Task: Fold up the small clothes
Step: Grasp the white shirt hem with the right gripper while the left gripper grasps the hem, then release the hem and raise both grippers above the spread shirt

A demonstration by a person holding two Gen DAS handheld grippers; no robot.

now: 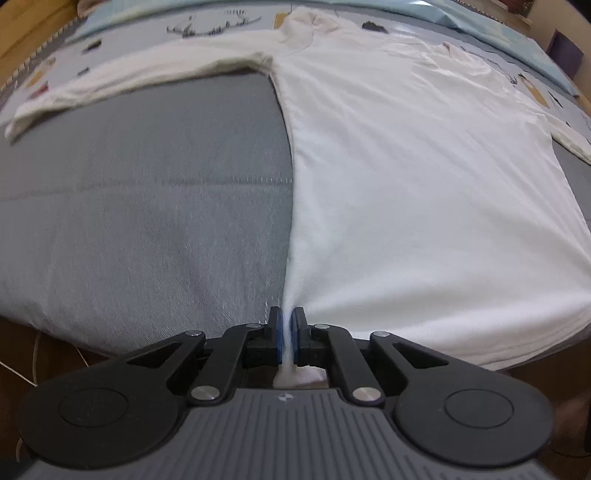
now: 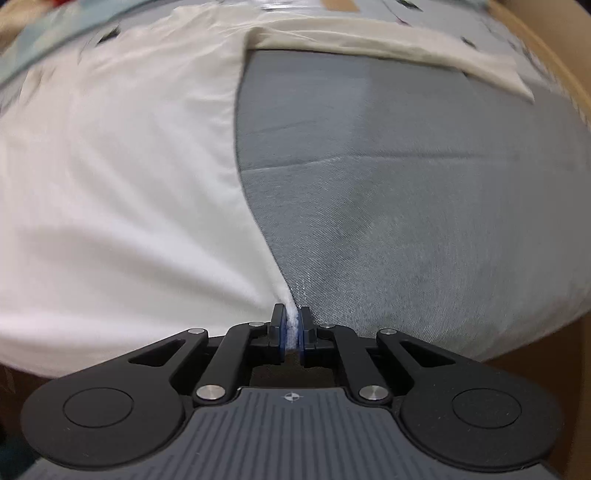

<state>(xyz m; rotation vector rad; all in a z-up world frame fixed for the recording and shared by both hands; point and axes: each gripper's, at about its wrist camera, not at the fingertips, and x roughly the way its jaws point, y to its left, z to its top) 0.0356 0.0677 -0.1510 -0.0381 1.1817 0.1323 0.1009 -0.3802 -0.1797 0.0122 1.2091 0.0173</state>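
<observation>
White shirt spread flat on a grey bed cover, sleeves reaching out to both sides. Left gripper clamped tight on the shirt's bottom left corner, blue pads nearly together, a tuft of white cloth bunched through behind them. Right gripper pinching the opposite bottom corner of the shirt, cloth squeezed between its pads, grey cover off to the right. Both corners gathered into narrow ridges running up from the fingers. Printed pale-blue sheet beyond the collar. No containers anywhere.
</observation>
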